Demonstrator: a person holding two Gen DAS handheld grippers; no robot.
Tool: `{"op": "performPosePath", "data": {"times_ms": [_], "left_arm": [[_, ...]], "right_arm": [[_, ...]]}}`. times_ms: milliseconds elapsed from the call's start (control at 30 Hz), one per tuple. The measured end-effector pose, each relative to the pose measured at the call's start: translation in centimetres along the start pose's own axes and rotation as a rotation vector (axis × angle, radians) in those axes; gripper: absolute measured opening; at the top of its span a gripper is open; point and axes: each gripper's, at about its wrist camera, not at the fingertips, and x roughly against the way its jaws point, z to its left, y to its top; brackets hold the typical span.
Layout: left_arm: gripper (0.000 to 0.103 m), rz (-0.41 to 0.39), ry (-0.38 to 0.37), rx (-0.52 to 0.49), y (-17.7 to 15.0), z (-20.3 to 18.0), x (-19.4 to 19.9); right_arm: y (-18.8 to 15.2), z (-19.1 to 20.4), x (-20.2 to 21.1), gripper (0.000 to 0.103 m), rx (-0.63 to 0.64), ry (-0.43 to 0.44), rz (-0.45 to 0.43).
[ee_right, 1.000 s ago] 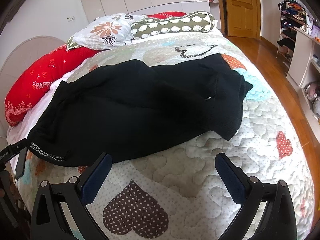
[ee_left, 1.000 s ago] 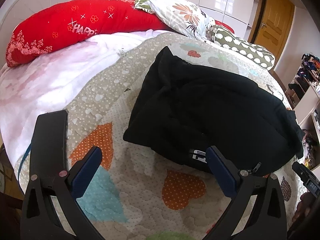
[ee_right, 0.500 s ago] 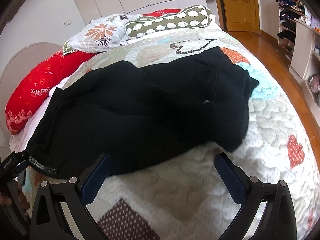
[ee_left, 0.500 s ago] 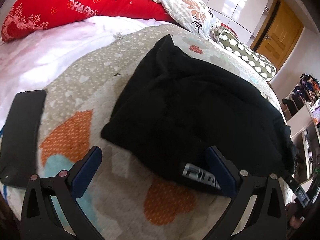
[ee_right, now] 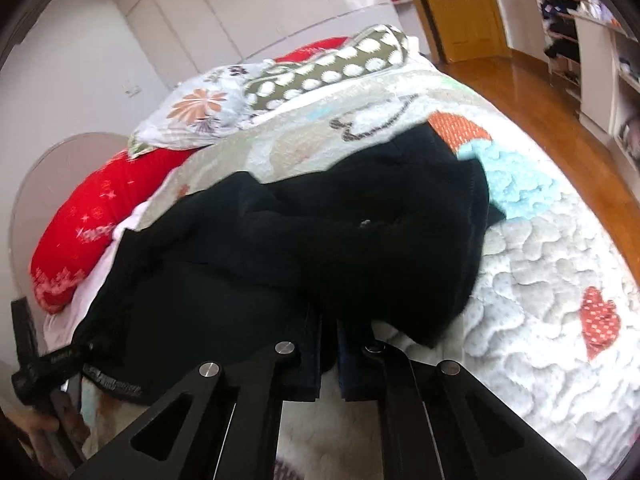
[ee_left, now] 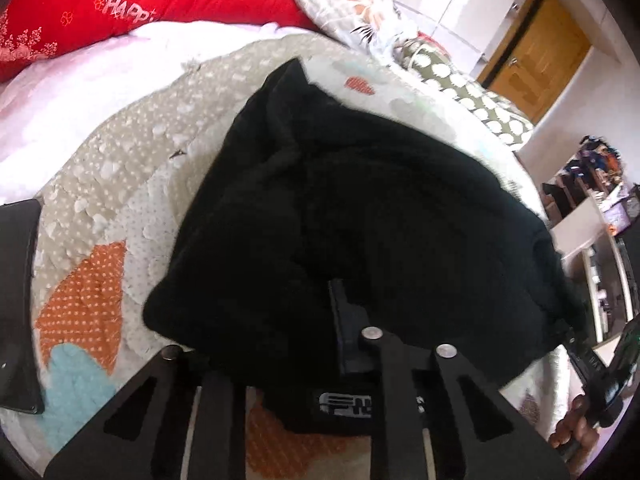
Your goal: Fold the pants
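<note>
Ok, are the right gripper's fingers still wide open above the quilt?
No, in the right wrist view the right gripper has closed its fingers on the near edge of the black pants.

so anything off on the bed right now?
The black pants lie rumpled and bunched, not flat, on the heart-print quilt. Both claws, left and right, are shut on the near edge. Nothing looks damaged.

Black pants (ee_left: 380, 216); heart-patterned quilt (ee_right: 552, 280); red pillow (ee_left: 160, 4).
</note>
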Motion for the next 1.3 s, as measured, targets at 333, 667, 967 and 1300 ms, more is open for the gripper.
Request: {"op": "performPosePath", "data": {"times_ms": [333, 667, 967, 1300], "left_arm": [[0.013, 0.019, 0.025, -0.062, -2.4, 2.9, 4.1], [0.013, 0.051, 0.086, -0.036, -3.4, 3.6, 2.2], [0.019, 0.053, 0.110, -0.051, -3.1, 3.3, 2.4], [0.032, 0.043, 0.155, -0.053, -3.3, 3.6, 2.5]], "right_arm": [[-5.0, 2.5, 6.0, 0.009, 0.137, 0.051, 0.085], [-5.0, 4.9, 11.8, 0.080, 0.336, -0.013, 0.001], [-3.4, 5.4, 1.3, 0.004, 0.543, -0.149, 0.186], [9.7, 6.4, -2.5, 0.012, 0.543, -0.303, -0.090]]}}
